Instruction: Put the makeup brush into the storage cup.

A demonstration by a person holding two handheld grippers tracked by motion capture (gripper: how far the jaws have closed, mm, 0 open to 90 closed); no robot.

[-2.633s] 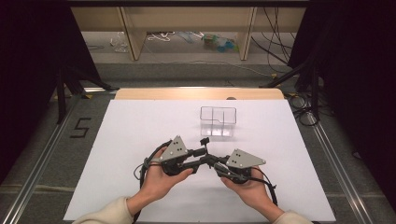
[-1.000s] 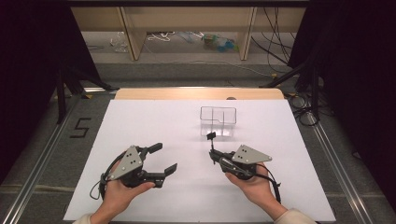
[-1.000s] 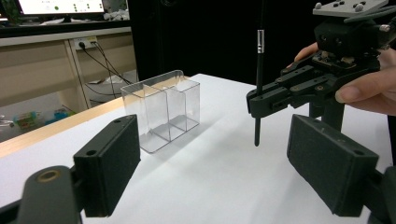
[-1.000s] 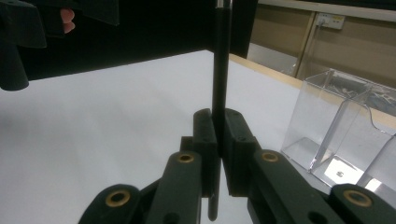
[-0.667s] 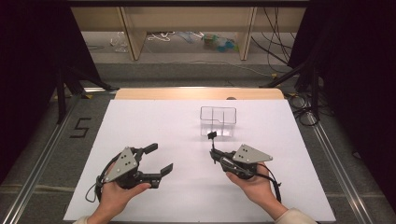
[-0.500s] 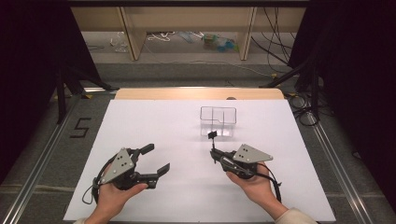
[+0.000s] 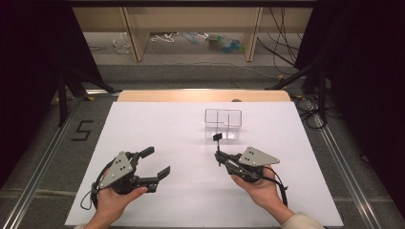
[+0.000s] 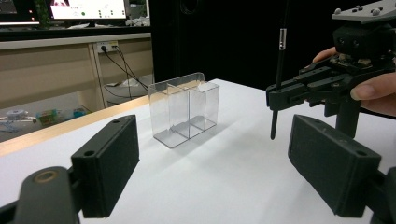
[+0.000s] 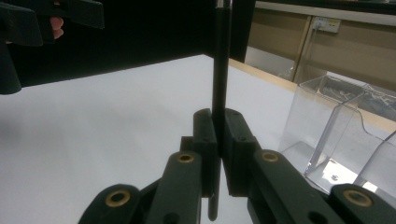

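Observation:
A thin black rod [image 7: 218, 148] stands upright in my right gripper [image 7: 219, 156], whose jaws are shut on its lower part, right of the table's middle. In the right gripper view the pads clamp the rod [image 9: 220, 60] just above its bottom tip. A clear two-compartment box [image 7: 223, 123] stands just beyond it; I see nothing in it. My left gripper [image 7: 156, 161] is open at the near left with nothing between its jaws. Its own view looks across at the box [image 8: 184, 112], the rod [image 8: 279, 70] and the right gripper [image 8: 285, 95].
A white sheet [image 7: 157, 124] covers the table, with a wooden strip [image 7: 200, 95] along its far edge. Metal rails run down both sides, and a "5" mark [image 7: 82, 130] lies on the floor at the left. Shelves and cables stand beyond the table.
The two grippers were together at the table's middle; the left one has let go, opened and drawn back to the near left. The right gripper has kept still with the rod.

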